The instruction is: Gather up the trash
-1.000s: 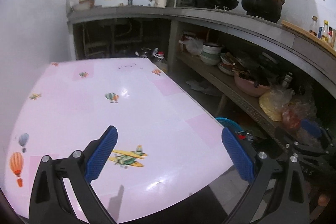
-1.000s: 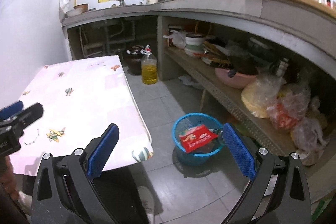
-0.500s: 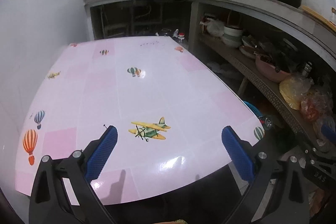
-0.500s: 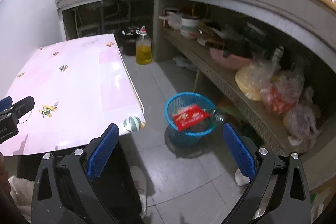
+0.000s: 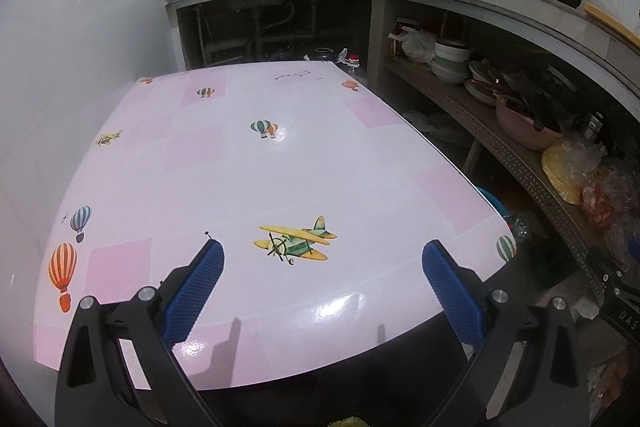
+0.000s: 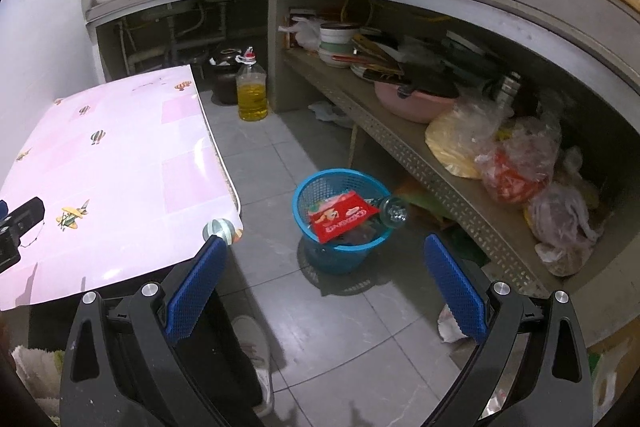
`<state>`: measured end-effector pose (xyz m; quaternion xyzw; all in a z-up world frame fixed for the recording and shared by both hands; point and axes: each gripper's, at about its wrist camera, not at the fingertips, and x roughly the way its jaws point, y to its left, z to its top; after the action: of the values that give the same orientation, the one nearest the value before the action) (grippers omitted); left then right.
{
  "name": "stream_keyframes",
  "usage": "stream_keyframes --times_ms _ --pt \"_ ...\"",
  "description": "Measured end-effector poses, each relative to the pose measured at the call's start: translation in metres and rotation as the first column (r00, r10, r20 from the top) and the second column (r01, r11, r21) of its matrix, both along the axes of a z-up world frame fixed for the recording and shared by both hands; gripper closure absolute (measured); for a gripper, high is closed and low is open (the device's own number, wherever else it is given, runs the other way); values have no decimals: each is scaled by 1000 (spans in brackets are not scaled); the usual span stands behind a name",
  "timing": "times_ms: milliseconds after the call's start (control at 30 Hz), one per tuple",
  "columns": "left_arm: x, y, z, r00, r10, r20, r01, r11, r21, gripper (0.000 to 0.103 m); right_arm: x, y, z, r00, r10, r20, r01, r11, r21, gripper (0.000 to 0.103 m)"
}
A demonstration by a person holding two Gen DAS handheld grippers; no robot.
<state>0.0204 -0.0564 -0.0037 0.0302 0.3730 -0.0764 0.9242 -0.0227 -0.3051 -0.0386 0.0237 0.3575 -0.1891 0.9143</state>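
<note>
Left wrist view: your left gripper [image 5: 322, 263] hangs over the near end of the pink table [image 5: 248, 163], fingers spread wide, nothing between them. Tabletop carries only printed balloons and a plane; no trash on it that I can see. A sliver of the blue basket [image 5: 490, 199] shows past the table's right edge.

Right wrist view: your right gripper [image 6: 326, 263] is likewise spread and empty, aimed at the floor between table and shelf [image 6: 404, 147]. Blue basket [image 6: 340, 223] stands on the tiles near the table corner. Inside it: a red snack wrapper [image 6: 342, 217] lying flat across the top, and a clear plastic bottle [image 6: 392, 209] leaning on the rim, mouth outward. A crumpled white scrap [image 6: 450, 325] lies on the floor, right of the right finger.

Handling, judged: wrapper is light, limp and slick film, so pinch a free corner. Bottle is light, thin-walled, prone to squirt out; take the neck. Scrap is soft; pinch its raised fold.
</note>
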Motion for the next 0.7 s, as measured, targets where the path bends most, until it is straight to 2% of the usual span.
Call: stream_keyframes --times_ms 700 --pt "1 -4 -5 999 -18 -28 17 1000 -4 6 0 -1 1 1000 -3 5 3 1000 -3 8"
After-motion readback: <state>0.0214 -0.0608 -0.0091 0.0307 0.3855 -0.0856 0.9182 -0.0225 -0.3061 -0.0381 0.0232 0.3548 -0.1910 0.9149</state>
